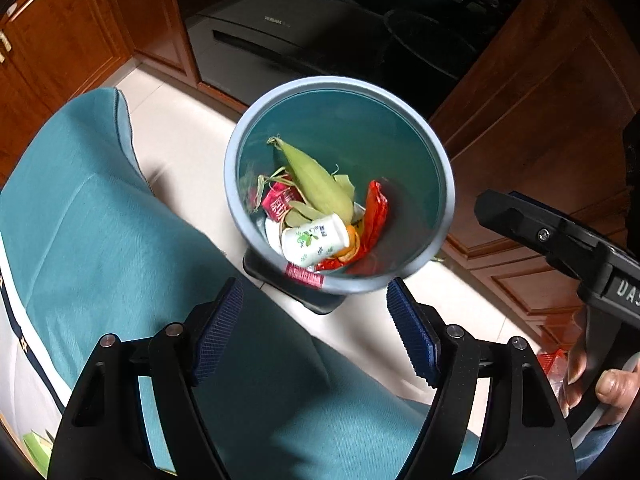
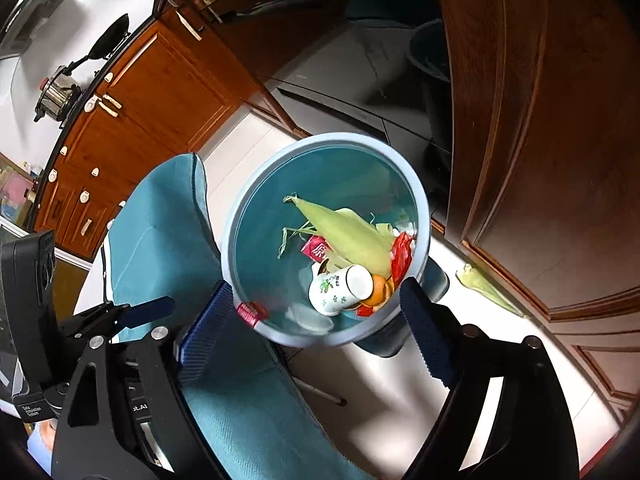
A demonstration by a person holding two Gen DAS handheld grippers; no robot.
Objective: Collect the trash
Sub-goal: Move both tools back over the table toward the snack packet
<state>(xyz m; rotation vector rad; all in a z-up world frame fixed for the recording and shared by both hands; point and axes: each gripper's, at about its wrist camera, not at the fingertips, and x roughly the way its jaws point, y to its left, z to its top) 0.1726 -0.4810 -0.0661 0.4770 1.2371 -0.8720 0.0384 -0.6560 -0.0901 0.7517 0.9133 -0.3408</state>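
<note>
Teal chair cushion (image 1: 120,240) lies beside the blue bin (image 1: 240,184) on the floor, which holds a corn husk (image 1: 316,180), white bottle (image 1: 312,242) and red wrapper (image 1: 376,208). Both the left hand-held gripper (image 1: 314,334) and right hand-held gripper (image 2: 316,332) hang over it, jaws apart, empty.

Looking down into a kitchen: reddish wooden cabinets (image 2: 160,92) with pale handles running along the far left, a pale tiled floor (image 2: 500,344) catching bright glare near the right, dark wood panelling (image 2: 540,120) rising at right, a teal cushioned seat (image 1: 100,240) filling the near left, a steel pot (image 2: 56,96) sitting on the far-left counter.
</note>
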